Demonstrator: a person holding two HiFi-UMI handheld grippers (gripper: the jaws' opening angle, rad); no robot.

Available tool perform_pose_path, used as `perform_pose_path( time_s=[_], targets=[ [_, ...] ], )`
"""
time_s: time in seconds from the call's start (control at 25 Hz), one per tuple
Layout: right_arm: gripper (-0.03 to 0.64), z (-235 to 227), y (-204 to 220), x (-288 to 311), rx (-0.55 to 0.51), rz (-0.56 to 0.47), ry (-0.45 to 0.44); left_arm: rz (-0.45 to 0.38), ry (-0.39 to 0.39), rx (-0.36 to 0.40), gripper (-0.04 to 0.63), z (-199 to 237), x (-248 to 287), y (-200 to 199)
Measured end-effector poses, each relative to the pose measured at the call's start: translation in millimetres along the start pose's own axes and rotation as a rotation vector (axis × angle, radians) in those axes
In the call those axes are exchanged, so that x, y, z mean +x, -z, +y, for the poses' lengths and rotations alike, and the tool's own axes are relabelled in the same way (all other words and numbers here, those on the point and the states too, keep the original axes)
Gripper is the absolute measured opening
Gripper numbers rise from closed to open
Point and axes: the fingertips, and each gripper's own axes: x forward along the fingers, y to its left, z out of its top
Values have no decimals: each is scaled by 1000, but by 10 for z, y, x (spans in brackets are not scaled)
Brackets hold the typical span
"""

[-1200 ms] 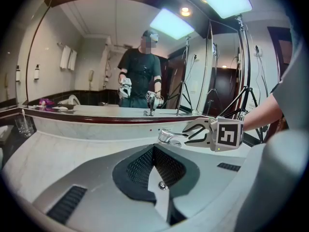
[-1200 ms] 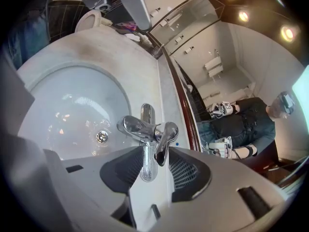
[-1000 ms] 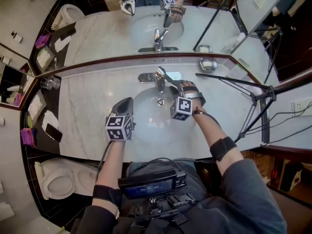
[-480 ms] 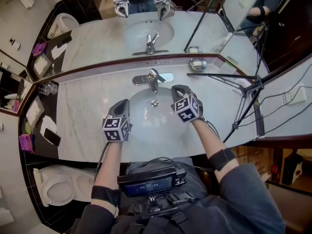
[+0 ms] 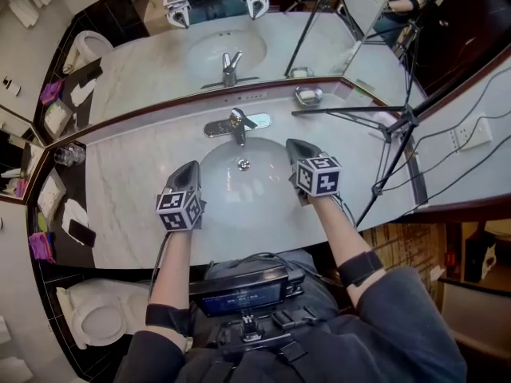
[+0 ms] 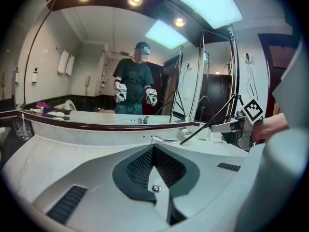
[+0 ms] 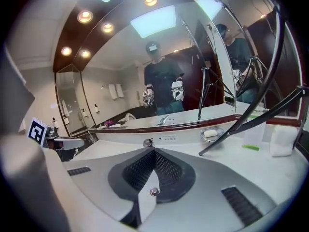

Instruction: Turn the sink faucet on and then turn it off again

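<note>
Marble surface (image 5: 128,190) below: my left hand-held gripper (image 5: 191,167) and right hand-held gripper (image 5: 293,144), both clenched empty; faucet (image 5: 237,124) ahead, tripod (image 5: 393,131) rightward.

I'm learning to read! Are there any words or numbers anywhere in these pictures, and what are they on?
Nothing here can be read as words or numbers.
Small wall label: too small to read.
Chest screen: lit, but its print is too blurred.
Marker cubes: black-and-white square patterns, no letters.
</note>
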Motion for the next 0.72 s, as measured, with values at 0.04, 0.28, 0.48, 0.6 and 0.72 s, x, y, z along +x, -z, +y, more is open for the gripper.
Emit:
perform_pose_path(
  time_s=[0.04,0.28,0.48,0.6,0.72],
  targets=[
    [12,-21,23,-20,0,2,5,1,2,0,0,-13,3,5],
    [12,-79,99,-62,-1,15,23,0,10,3,0,-75,13,-11],
    [13,-59,143,-25,-13,29,16,-2,4,0,0,-46,11,-15],
    [13,-48,161,4,-18,38,14,-6,-1,-3,0,-15,11,-26],
    [13,-38,164,54,-24,43,10,-4,-6,-6,0,25,24,-27]
  ],
)
